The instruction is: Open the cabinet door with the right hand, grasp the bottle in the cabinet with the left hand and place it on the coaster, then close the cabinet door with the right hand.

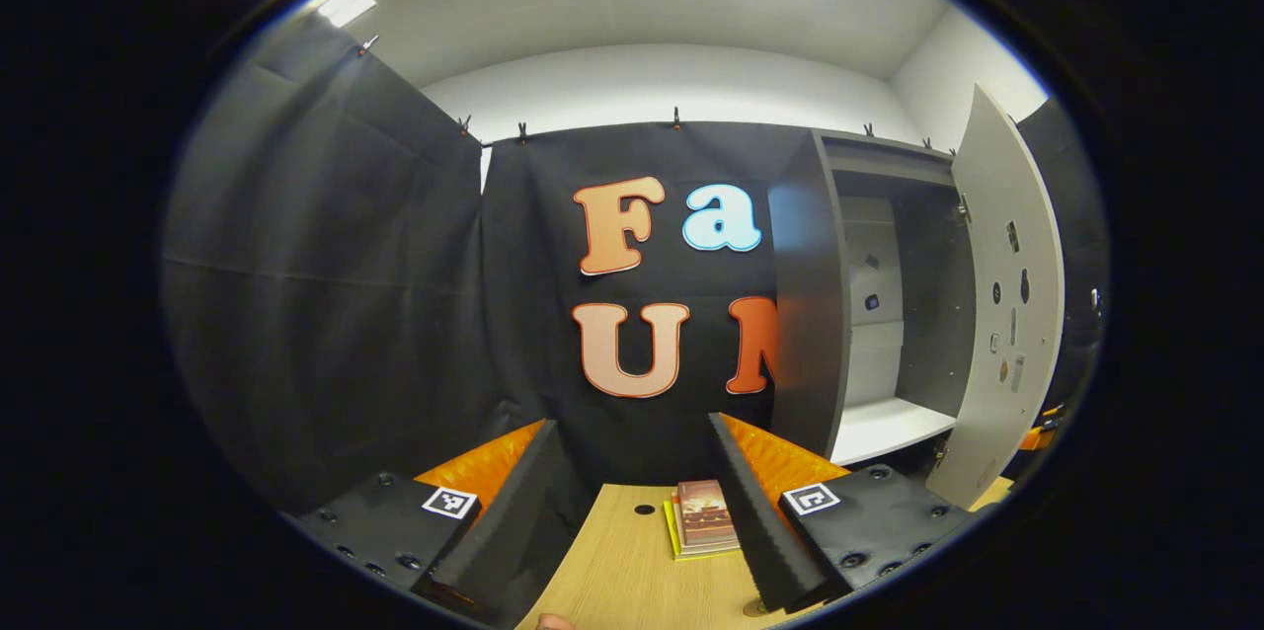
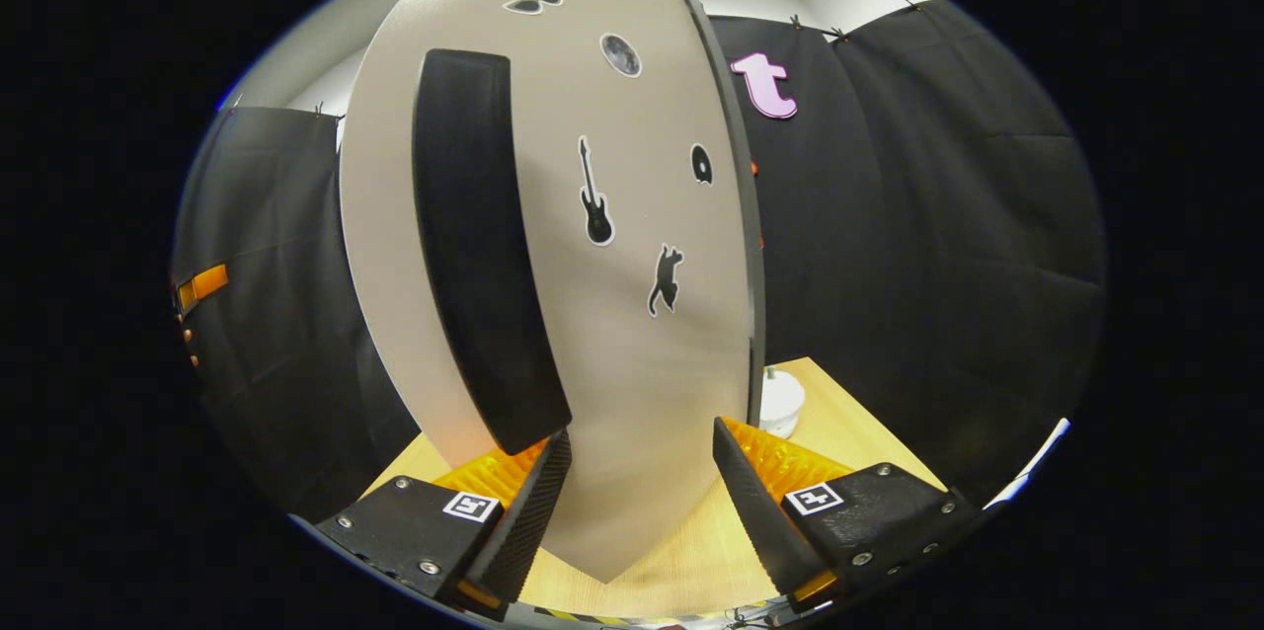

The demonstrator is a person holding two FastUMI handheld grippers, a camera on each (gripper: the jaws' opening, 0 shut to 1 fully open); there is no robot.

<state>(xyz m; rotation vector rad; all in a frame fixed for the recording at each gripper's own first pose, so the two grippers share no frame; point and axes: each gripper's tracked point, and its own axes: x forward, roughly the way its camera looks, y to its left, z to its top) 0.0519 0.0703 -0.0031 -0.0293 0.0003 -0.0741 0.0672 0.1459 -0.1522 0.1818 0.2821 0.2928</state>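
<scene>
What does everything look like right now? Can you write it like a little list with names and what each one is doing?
cabinet door: swung wide open, stickers on it
door handle: long black bar on the door's front, just ahead of the right gripper
cabinet: open, white shelf visible, no bottle seen on it
left gripper: open, holding nothing, above the wooden table
right gripper: open, facing the door, not gripping the handle
books: small stack lying on the table
white round object: on the table behind the door's edge

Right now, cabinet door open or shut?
Open. In the left gripper view the cabinet door stands swung out to the right, exposing the cabinet interior and its white shelf.
</scene>
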